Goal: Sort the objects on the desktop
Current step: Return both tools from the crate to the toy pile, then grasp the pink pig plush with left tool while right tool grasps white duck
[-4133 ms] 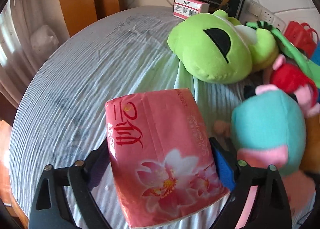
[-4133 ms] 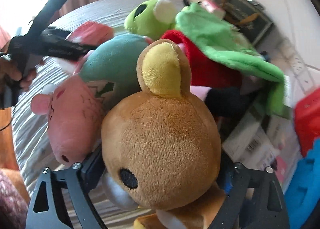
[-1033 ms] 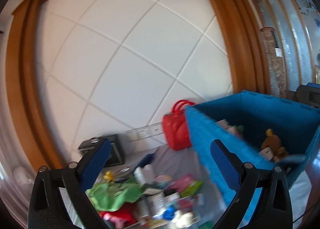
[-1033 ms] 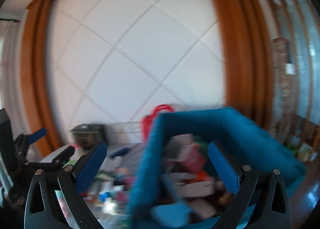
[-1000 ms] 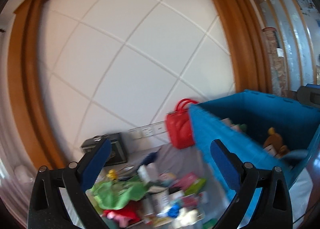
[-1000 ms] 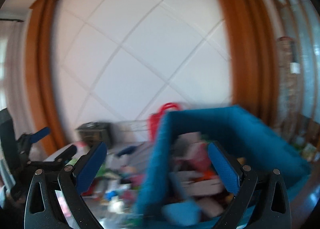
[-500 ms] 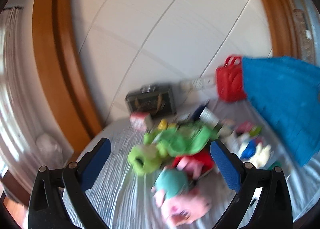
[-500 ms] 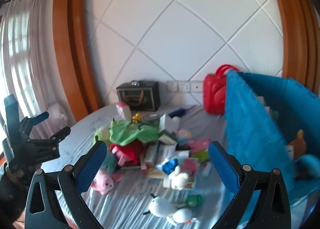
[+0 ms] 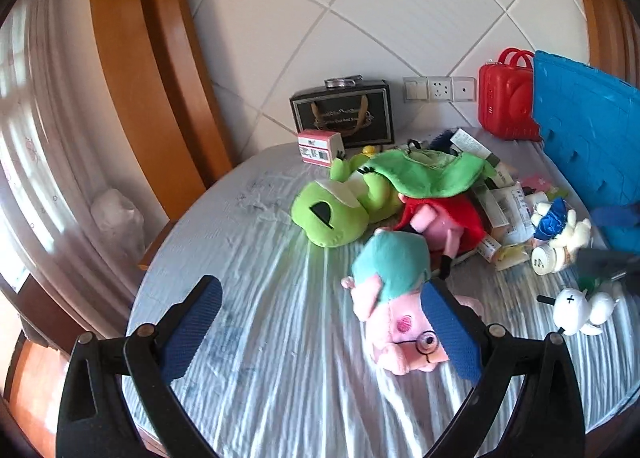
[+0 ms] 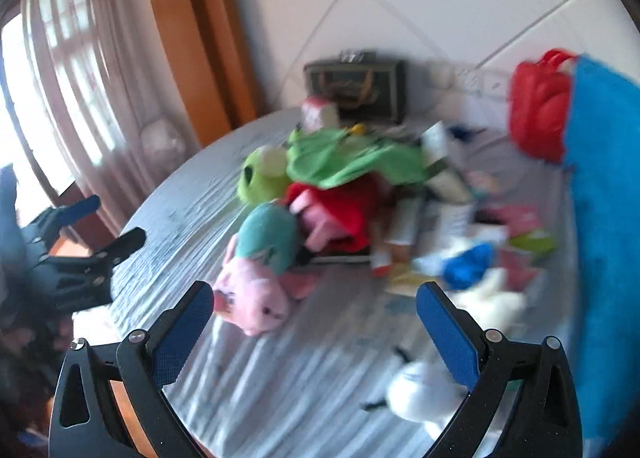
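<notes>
left tool (image 9: 316, 324): jaws spread wide, nothing held, hovering above the near part of the desk
right tool (image 10: 312, 328): jaws spread wide, empty too; this view is blurred
desk (image 9: 248, 258): round, covered in a wrinkled grey striped cloth, left part bare
pink pig toy (image 9: 400, 322): lying on the cloth just ahead of the left tool, teal cap (image 9: 394, 262) on its head; right blue pad (image 9: 450, 332) overlaps it in view, contact unclear
green frog toy (image 9: 336, 213): behind the pig, green cloth (image 9: 432, 173) draped over its back
red plush (image 9: 444, 217): between frog and pig, touching both
small clutter: boxes and packets right of the plush pile, white toy (image 9: 580, 308) near the desk's right edge
blue bin (image 9: 592, 145): far right, red case (image 9: 506, 97) beside it by the wall
black gift bag (image 9: 344, 113): against the tiled wall, small pink box (image 9: 320, 145) in front of it
</notes>
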`<action>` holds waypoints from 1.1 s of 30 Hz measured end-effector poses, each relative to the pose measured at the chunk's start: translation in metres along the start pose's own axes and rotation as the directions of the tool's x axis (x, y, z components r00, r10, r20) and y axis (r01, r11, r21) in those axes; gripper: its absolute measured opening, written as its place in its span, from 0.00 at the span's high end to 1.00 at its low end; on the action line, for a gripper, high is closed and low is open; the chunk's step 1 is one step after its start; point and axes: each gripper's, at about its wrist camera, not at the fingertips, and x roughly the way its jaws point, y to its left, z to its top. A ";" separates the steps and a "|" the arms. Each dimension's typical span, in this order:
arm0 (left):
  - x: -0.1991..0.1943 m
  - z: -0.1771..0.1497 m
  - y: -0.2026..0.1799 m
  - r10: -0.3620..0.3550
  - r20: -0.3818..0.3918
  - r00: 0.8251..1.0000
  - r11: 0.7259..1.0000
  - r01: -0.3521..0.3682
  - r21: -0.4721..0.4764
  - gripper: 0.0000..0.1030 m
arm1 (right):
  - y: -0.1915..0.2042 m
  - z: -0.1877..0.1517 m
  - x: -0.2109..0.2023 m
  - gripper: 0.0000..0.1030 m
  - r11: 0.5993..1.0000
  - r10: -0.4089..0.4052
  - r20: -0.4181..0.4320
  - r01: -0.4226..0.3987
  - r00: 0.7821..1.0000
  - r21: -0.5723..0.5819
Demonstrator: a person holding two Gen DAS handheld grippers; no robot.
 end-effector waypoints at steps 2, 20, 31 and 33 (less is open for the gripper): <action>0.001 0.000 0.008 0.011 0.009 1.000 1.000 -0.011 -0.009 0.02 | 0.013 0.006 0.026 0.00 1.000 0.025 -0.026 -0.025 0.999 0.007; 0.105 -0.030 -0.049 -0.218 -0.150 0.964 0.975 0.221 0.007 0.02 | -0.065 -0.068 -0.011 0.01 0.961 -0.272 -0.107 0.276 0.956 0.029; 0.154 -0.037 -0.088 -0.206 -0.201 0.958 0.975 0.218 0.041 0.10 | -0.085 -0.099 0.004 0.02 0.952 -0.236 -0.197 0.186 0.952 -0.242; 0.151 -0.038 -0.084 -0.221 -0.199 0.955 0.973 0.231 0.029 0.15 | -0.082 -0.102 0.023 0.07 0.918 -0.242 -0.225 0.147 0.944 -0.369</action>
